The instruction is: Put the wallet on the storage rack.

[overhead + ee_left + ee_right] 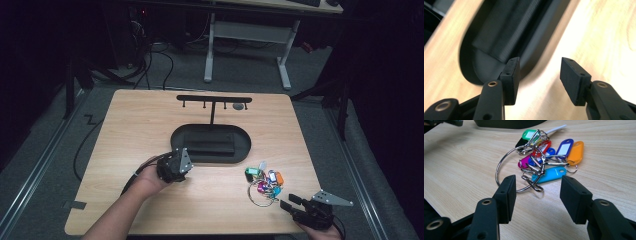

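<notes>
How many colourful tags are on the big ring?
7 that I can see: green at the far end, red, blue, orange, a small blue one, pink, and light blue nearest. More may hide underneath.

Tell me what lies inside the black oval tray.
Inside the black oval tray sits a dark rectangular block, with the stand's post rising behind it. What lies under the block is covered.

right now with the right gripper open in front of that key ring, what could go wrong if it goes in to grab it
1. The metal ring lies flat on the table, so the right gripper may slide over it or scrape the wood.
2. The coloured tags and clips are tangled; closing on one tag could leave the bunch dangling and swinging.
3. The stand is close to the left gripper; a bump there could shift it.
</notes>
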`<action>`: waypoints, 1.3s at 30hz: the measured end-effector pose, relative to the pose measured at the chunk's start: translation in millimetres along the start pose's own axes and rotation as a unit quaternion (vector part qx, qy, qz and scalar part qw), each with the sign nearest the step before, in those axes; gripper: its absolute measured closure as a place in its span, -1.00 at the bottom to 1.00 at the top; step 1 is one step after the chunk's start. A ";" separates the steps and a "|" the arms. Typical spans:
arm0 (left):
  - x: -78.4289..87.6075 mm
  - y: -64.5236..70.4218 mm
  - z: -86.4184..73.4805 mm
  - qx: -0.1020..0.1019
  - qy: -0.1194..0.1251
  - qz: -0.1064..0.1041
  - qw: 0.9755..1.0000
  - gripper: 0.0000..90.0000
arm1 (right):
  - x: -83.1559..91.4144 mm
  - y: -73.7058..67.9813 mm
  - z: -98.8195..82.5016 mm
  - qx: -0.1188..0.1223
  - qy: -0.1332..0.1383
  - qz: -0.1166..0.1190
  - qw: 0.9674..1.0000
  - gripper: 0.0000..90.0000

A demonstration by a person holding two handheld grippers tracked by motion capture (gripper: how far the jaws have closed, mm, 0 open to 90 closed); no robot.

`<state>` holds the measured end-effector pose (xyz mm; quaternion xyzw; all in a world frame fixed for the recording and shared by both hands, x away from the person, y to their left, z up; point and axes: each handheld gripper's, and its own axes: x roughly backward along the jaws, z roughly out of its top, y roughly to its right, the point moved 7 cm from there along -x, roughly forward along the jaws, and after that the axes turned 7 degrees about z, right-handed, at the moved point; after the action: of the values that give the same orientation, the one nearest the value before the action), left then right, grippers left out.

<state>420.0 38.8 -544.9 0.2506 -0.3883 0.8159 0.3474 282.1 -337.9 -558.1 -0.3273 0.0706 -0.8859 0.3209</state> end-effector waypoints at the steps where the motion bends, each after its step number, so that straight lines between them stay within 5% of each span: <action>1: 0.8 2.3 -4.0 0.004 -0.003 -0.001 1.000 0.13 | -0.2 0.0 -0.1 0.001 0.000 0.000 1.000 0.06; 8: 9.2 14.2 -23.3 0.057 0.010 -0.012 0.998 0.16 | -0.9 0.5 -0.1 0.000 -0.001 0.001 1.000 0.06; 12: 16.9 19.6 -31.3 0.094 0.021 -0.020 0.995 0.13 | -1.2 -0.1 -0.2 0.000 -0.001 0.001 1.000 0.06; 20: 48.3 26.3 -56.4 0.174 0.043 -0.037 0.983 0.05 | -2.0 -0.3 -0.9 0.001 -0.004 0.000 1.000 0.06; 24: 64.6 33.0 -72.3 0.186 0.050 -0.022 0.981 0.03 | -2.4 -0.8 -0.4 0.001 -0.004 0.001 1.000 0.06; 28: 74.7 35.2 -82.1 0.208 0.072 -0.013 0.975 -0.04 | -3.9 -1.3 -2.7 -0.001 -0.007 -0.001 1.000 0.06; 30: 79.0 34.5 -84.1 0.230 0.087 -0.019 0.969 -0.07 | -5.4 -1.8 -3.5 0.001 -0.012 -0.005 1.000 0.06; 33: 78.7 36.0 -87.9 0.232 0.088 -0.026 0.968 -0.11 | -7.5 -2.3 -2.0 0.003 -0.015 -0.011 1.000 0.06; 36: 76.7 39.2 -90.4 0.242 0.092 -0.055 0.964 -0.19 | -11.6 -4.3 0.2 0.007 -0.024 -0.020 0.999 0.06; 39: 76.1 40.5 -90.0 0.231 0.091 -0.059 0.967 -0.24 | -17.8 -7.7 2.6 0.013 -0.042 -0.038 0.998 0.07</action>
<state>328.5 121.4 -563.4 0.2713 -0.1403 0.8809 0.3615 290.0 -320.7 -563.0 -0.3629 0.0328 -0.8836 0.2941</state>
